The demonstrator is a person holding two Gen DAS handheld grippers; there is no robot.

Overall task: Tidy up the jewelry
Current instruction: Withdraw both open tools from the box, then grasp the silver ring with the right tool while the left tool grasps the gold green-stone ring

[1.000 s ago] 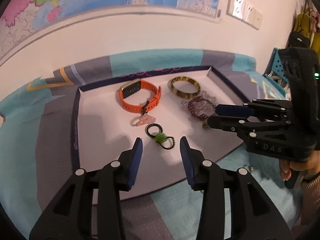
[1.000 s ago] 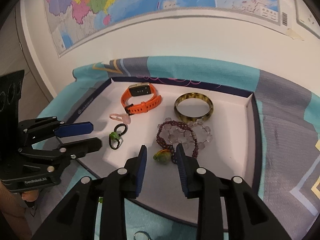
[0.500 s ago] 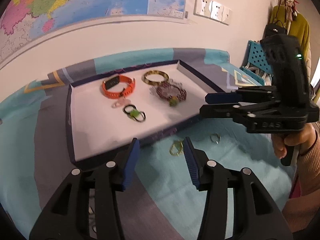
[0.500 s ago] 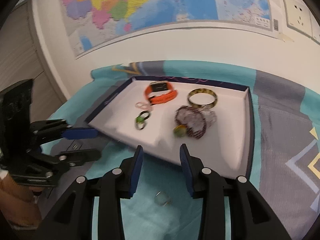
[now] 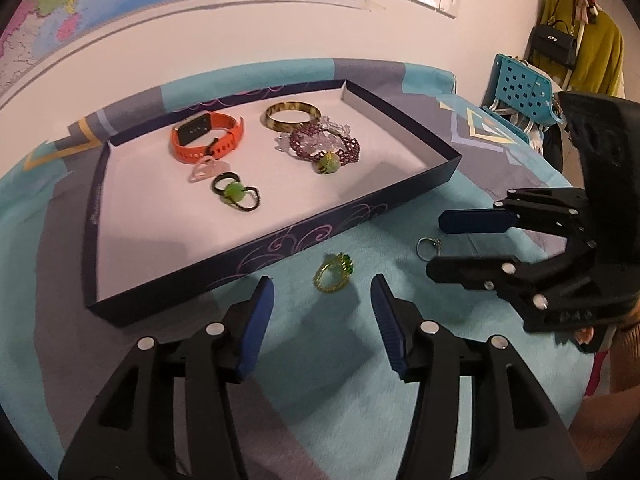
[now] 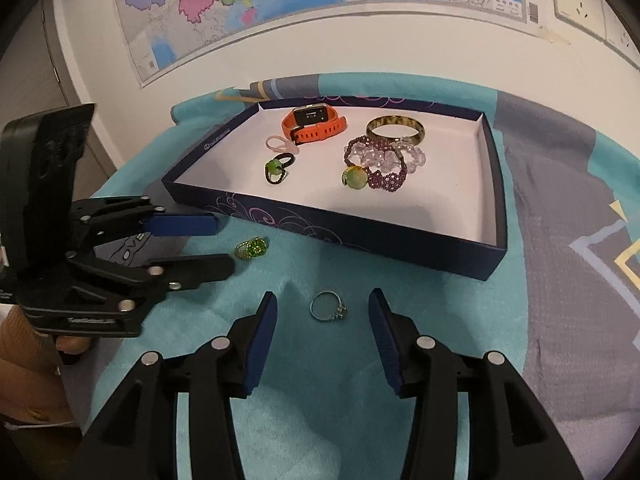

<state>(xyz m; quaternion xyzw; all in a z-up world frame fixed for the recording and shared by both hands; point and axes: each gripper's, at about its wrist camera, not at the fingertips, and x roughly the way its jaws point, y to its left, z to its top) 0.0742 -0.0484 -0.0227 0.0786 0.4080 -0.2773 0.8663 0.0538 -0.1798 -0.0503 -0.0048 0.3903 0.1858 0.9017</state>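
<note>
I line up both pickups: left gripper [image 5: 322, 300] opening, empty, over the gold ring [image 5: 334, 272] just outside the tray [image 5: 304, 236]; right gripper [image 6: 322, 312] opening, empty, over the silver ring [image 6: 329, 307]. Next I lower and close gently.

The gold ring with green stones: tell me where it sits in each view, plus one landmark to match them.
Left wrist view: the gold ring with green stones lies on the teal cloth, just ahead of this camera's own jaws, near the tray's front wall.
Right wrist view: it lies at left of centre, beside the left gripper.
Shared landmark: the navy tray.
</note>
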